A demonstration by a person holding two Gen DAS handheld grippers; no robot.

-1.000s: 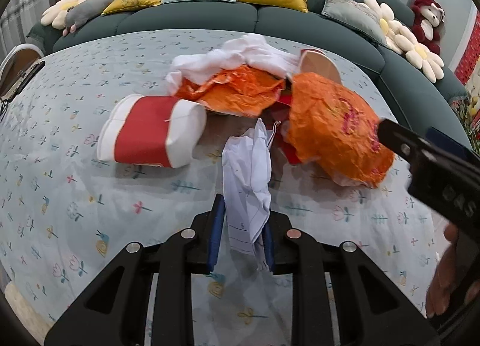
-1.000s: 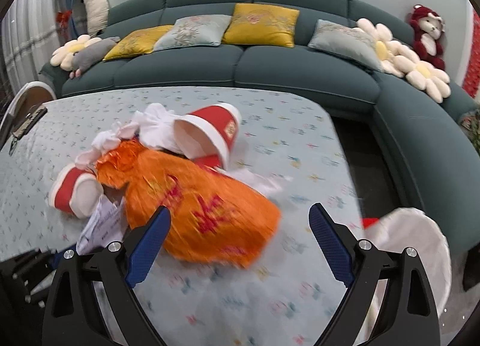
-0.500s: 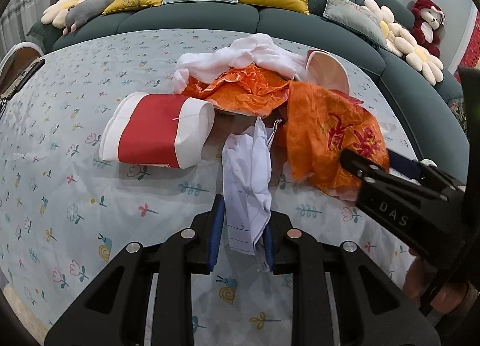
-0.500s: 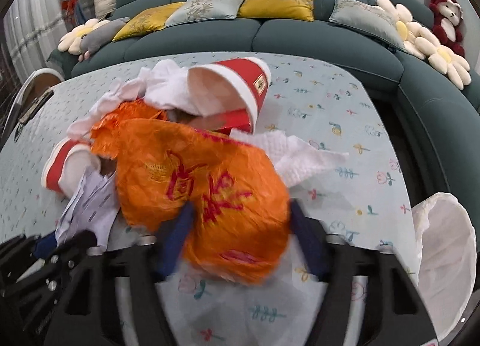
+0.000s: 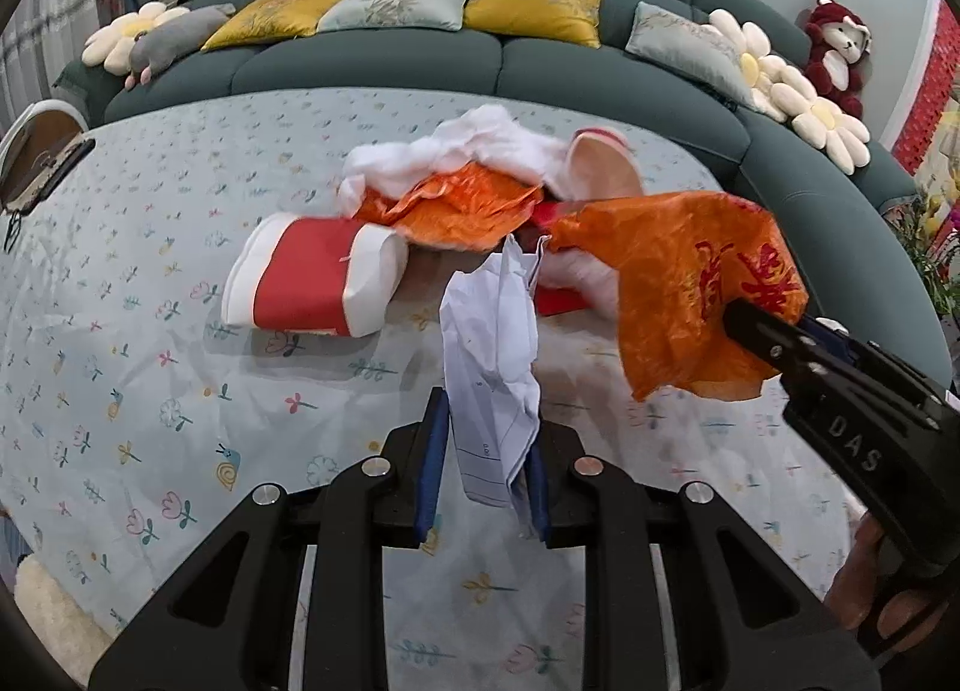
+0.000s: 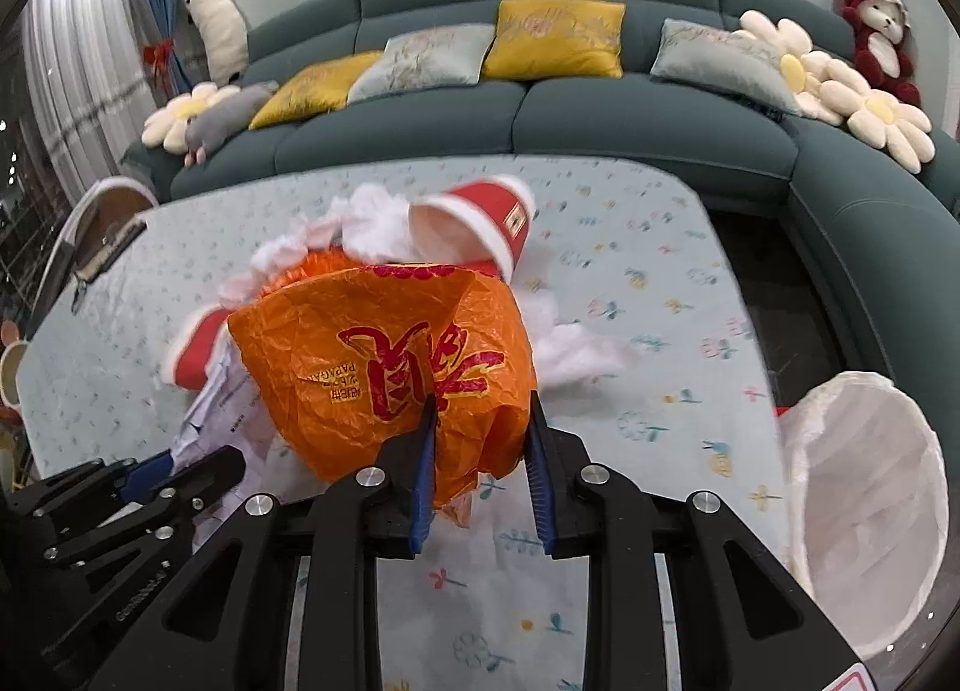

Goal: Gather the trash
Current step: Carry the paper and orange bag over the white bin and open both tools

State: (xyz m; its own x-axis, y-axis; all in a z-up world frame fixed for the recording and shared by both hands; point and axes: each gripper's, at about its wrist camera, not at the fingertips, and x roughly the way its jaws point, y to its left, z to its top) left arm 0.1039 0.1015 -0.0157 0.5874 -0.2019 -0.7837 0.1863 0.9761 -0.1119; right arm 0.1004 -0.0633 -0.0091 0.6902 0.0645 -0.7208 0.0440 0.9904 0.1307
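Observation:
A heap of trash lies on the flowered tablecloth. My left gripper is shut on a crumpled white paper, which stands up between its blue pads. My right gripper has its jaws closing on an orange plastic bag with red print; the pads pinch the bag's near edge. In the left wrist view the orange bag hangs from the right gripper, off the cloth. A red and white paper cup lies on its side to the left. A second cup lies behind.
White tissue and a second orange wrapper lie at the back of the heap. A bin lined with a white bag stands off the table's right edge. A dark green sofa with cushions curves behind. A hand holds the right gripper.
The right gripper's jaws went from wide open to pinching the orange bag, which has come up and away from the heap. The left gripper keeps the paper and rose slightly.

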